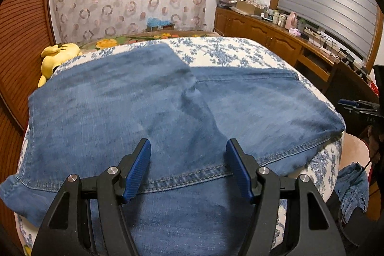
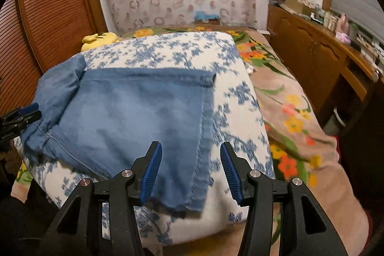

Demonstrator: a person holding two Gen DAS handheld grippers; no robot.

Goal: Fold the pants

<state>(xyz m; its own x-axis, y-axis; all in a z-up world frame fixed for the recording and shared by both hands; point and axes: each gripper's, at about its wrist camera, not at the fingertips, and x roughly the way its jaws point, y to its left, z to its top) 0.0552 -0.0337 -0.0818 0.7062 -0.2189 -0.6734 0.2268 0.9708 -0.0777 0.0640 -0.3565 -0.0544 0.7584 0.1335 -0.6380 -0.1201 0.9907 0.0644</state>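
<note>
Across the centre of both frames, the pants [image 1: 153,107] lie partly folded on the cushion [image 2: 242,112]. Your left gripper [image 1: 188,169] and right gripper [image 2: 190,172] hover with jaws apart, holding nothing. Gripping one layer only risks undoing the fold.

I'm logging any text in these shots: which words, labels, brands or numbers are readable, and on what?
None can be read.
Pale marking on the other black gripper's body, left wrist view: too blurred.
Small white print on the same kind of body, right wrist view: too small.
Blue denim pants: no label shows.
</note>
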